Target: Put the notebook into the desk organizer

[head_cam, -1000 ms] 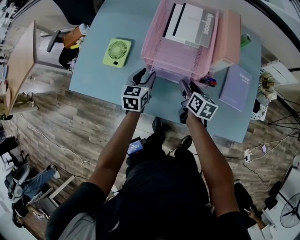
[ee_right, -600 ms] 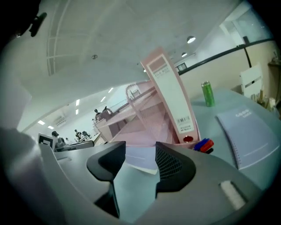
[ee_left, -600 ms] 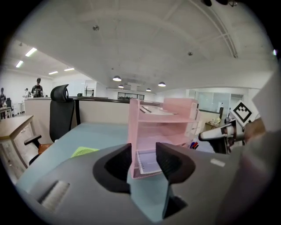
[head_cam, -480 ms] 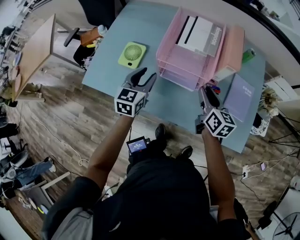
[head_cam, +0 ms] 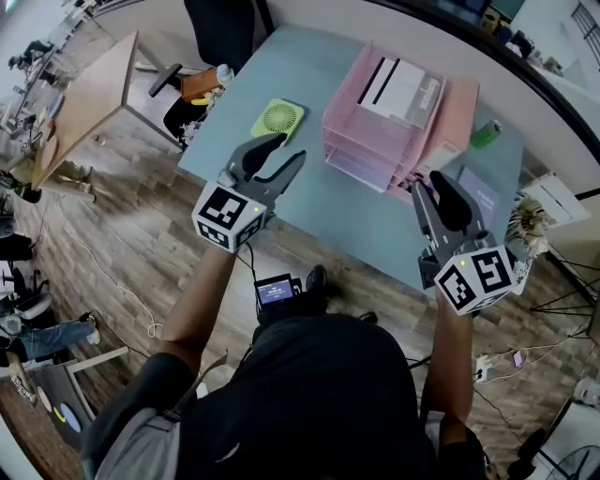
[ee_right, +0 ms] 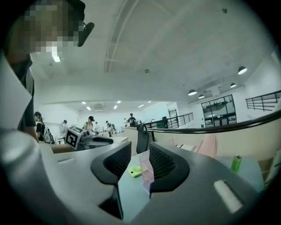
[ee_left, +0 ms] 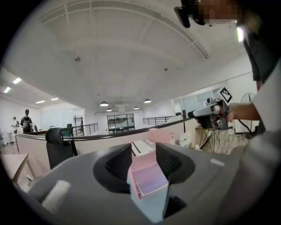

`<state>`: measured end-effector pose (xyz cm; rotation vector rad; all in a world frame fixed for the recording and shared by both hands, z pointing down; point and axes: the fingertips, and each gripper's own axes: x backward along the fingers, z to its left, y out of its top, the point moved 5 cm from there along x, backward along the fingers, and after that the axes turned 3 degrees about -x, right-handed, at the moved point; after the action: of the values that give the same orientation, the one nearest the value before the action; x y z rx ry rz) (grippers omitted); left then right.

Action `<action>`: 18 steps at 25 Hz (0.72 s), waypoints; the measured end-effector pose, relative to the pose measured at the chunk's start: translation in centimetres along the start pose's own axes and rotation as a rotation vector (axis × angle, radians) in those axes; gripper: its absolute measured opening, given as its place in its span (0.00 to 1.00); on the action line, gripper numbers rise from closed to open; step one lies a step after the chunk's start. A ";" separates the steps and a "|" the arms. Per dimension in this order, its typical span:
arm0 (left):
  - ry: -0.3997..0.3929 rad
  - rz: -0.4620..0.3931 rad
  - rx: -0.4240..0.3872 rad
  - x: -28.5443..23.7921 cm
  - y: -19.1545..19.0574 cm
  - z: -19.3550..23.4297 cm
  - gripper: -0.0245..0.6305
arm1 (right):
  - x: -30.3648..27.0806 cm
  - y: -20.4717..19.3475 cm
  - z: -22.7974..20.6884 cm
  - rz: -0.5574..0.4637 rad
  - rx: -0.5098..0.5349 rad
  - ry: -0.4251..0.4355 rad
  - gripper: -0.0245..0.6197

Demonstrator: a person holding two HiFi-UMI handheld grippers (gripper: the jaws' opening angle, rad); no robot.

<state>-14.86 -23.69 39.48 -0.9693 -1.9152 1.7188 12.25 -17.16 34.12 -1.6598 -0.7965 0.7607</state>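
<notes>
The pink desk organizer [head_cam: 375, 141] stands at the far middle of the blue-grey table [head_cam: 309, 197], with a white and grey booklet [head_cam: 403, 91] on its top tray. A lavender notebook [head_cam: 486, 195] lies flat to its right, partly hidden behind my right gripper [head_cam: 429, 187]. That gripper is raised over the table's near right; its jaws have just been closing, with a gap and nothing between them. My left gripper [head_cam: 284, 150] is lifted over the near left edge, open and empty. The left gripper view shows the organizer [ee_left: 148, 178] between its jaws.
A green desk fan [head_cam: 278, 119] lies left of the organizer and a small green bottle [head_cam: 486, 133] stands behind it. A black office chair [head_cam: 225, 28] stands at the far side. A wooden table [head_cam: 84, 103] is to the left. Cables lie on the wood floor.
Both grippers have risen off the table toward the camera and spread apart, left going left, right going right. The right gripper's jaws have narrowed. Nothing was picked up.
</notes>
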 end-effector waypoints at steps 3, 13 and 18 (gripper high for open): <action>-0.008 -0.059 -0.025 2.0 2.3 -0.4 0.38 | 1.8 1.9 1.4 0.020 0.109 0.008 0.24; 0.022 -0.083 -0.180 5.9 8.0 -3.2 0.38 | 7.4 5.0 3.1 0.009 0.309 -0.063 0.24; -0.025 -0.097 -0.125 5.9 8.2 -4.9 0.38 | 8.9 4.5 2.7 0.013 0.308 -0.095 0.24</action>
<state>-13.60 -15.98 31.40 -0.8861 -2.0720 1.5801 15.66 -9.29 28.42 -1.3620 -0.6955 0.9270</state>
